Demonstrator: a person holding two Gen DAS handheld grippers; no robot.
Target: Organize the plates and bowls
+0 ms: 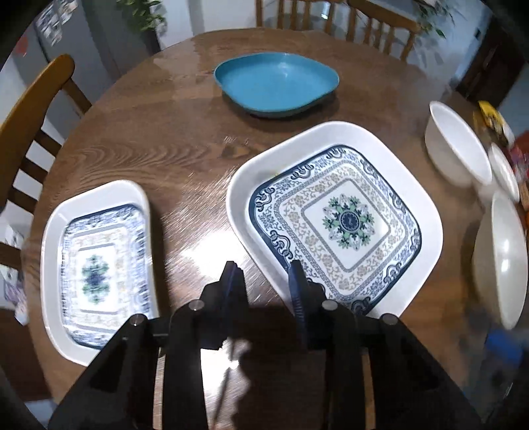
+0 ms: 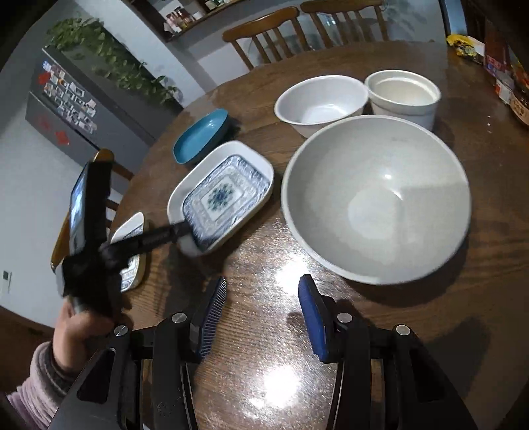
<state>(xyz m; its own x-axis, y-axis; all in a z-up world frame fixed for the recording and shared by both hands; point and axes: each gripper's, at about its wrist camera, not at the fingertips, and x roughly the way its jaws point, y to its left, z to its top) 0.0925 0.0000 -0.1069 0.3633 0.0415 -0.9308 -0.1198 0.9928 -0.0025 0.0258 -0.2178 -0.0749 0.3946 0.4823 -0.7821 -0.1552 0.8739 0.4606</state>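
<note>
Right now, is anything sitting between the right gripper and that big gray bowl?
Nothing visible. The right gripper is open over bare table, and the large gray bowl sits just ahead and to its right. The patterned square plate lies off to the left, outside that path.

Wooden chairs [image 2: 261,29] ring a glossy round table [image 1: 158,139].

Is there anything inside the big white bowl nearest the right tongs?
Nothing shows inside the big white bowl: only its bare interior with a light glare. What is beneath it on the wooden table is covered.
</note>
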